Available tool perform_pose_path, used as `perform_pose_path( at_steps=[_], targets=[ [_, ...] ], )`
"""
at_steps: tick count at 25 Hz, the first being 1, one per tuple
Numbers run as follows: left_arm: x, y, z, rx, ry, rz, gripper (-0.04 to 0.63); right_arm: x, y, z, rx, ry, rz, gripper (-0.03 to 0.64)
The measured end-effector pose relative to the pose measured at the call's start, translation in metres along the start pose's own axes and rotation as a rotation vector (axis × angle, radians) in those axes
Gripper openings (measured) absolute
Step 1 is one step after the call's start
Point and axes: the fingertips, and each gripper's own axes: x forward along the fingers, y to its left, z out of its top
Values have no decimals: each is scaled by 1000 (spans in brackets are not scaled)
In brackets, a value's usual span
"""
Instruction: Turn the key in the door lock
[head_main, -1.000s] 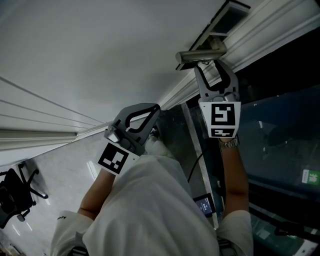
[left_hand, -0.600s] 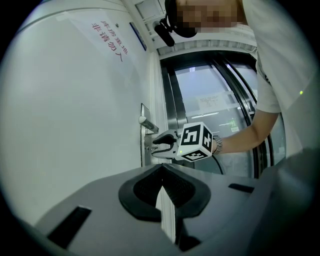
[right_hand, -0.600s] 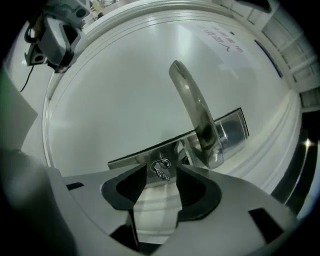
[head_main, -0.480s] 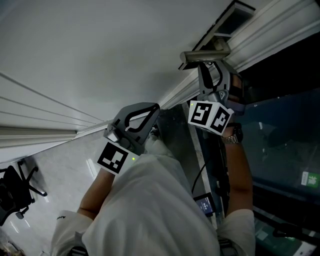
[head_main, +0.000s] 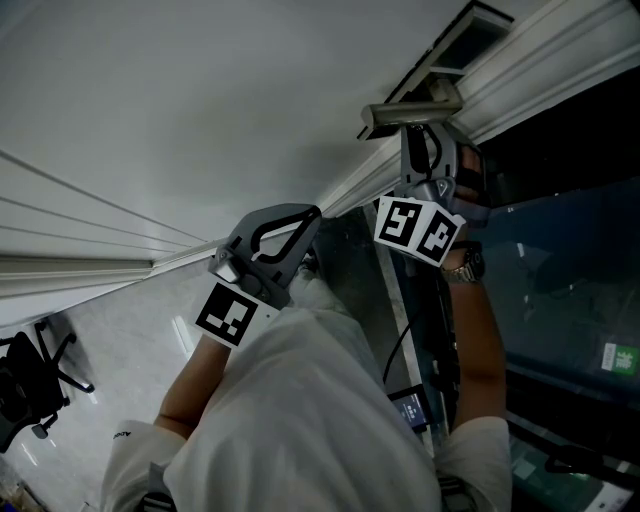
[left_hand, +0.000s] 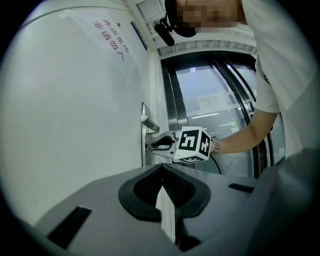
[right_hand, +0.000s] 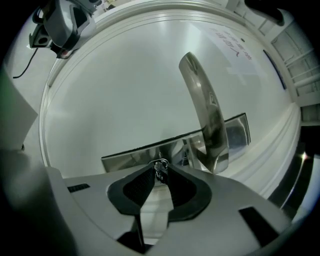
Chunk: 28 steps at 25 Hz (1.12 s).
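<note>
Both jaws of our right hand-held gripper (right_hand: 161, 171) have just closed onto the key (right_hand: 160, 165) in the lock plate (right_hand: 130, 152) below the handle (right_hand: 205, 115), while our left hand-held gripper (left_hand: 162, 172) stays out of it, pressed together and empty, so next we likely need a firm wrist roll.

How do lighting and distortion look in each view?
Head view: dim, the dark glass panel nearly black. Left gripper view: fisheye with black corners, bright backlit glass doorway, mosaic patch on top. Right gripper view: fisheye bows the white door; the polished metal lever handle shows reflections; the small metal key is sharp.
</note>
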Motion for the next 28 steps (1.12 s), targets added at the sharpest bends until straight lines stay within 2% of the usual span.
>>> perform_pose_path(
  at_steps=[3, 7, 11, 14, 21, 26, 28],
  targets=[
    [1, 0, -2, 4, 5, -4, 3, -1, -2, -1, 22, 0, -9, 22],
    [0, 1, 0, -11, -6, 1, 3, -2, -4, 0, 81, -4, -9, 17],
    [0, 3, 1, -24, -12, 4, 3, -2, -6, 0, 243, -14, 17, 15],
    [0, 3, -1, -12, -5, 1, 4, -1, -8, 0, 429, -27, 54, 14],
    [-1, 4, -1, -53, -14, 15, 3, 1, -12, -5, 976, -74, 182, 14],
    [-1, 4, -2, -41, -11, 16, 3, 2, -13, -9, 1256, -89, 264, 13],
    [-2, 4, -3, -53, -10, 21, 3, 2, -13, -11, 1403, -98, 304, 13]
  ],
)
